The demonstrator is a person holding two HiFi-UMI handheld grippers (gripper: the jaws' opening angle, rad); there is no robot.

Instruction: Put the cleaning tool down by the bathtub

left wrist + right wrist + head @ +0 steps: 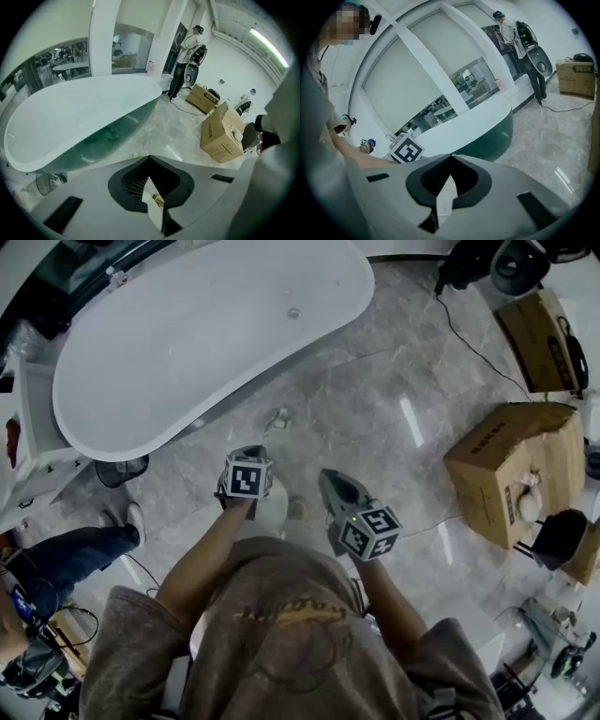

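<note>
The head view shows a small item [279, 418] on the floor [375, 399] by the bathtub [187, 343], whereas their own views show the left gripper [150, 157] and right gripper [451, 155] with jaws pressed together, empty.

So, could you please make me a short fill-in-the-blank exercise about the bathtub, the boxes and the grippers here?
1. In the head view, the bathtub fills the upper ___ corner.
2. The left gripper has its jaws shut on ___.
3. The big cardboard box stands near the ___ edge of the head view.

Missing words: left; nothing; right.
</note>
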